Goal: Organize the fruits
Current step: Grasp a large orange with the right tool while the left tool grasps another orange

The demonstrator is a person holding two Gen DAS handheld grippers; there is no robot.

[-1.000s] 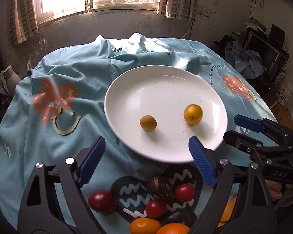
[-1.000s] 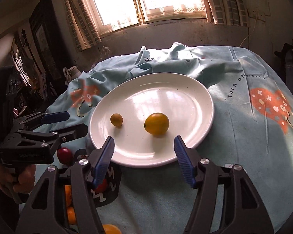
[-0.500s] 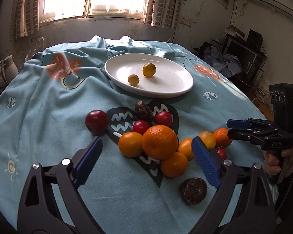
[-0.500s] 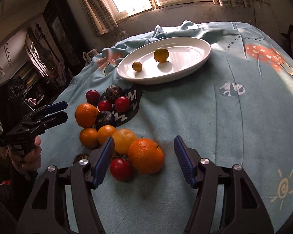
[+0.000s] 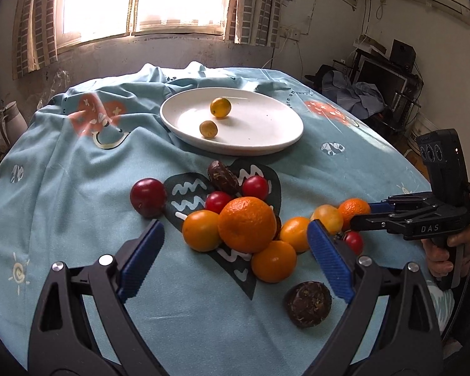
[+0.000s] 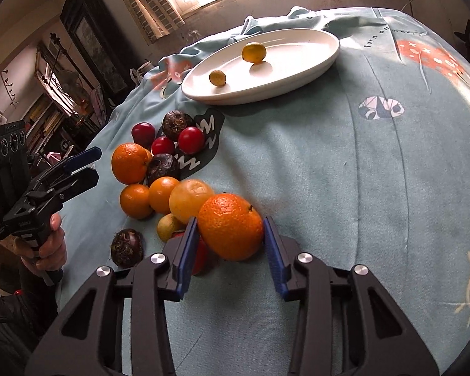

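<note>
The tablecloth [image 5: 78,188] was pale blue, printed with coral hearts, a dark heart bearing white zigzags, and small yellow suns; the plate [image 5: 266,131] was plain white, speckled faintly; the two small fruits on it [image 5: 220,107] were yellow; the large orange [image 6: 230,225] was bright orange with a pebbled skin; the plum [image 5: 148,197] was deep red; the passion fruit [image 5: 308,304] was brown-black and mottled; the gripper pads [image 6: 186,252] were blue on black frames.

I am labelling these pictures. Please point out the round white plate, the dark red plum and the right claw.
Round white plate [image 5: 266,144], left wrist view, front rim.
Dark red plum [image 5: 148,196], left wrist view, middle.
Right claw [image 6: 232,238], right wrist view, between fingertips.
</note>
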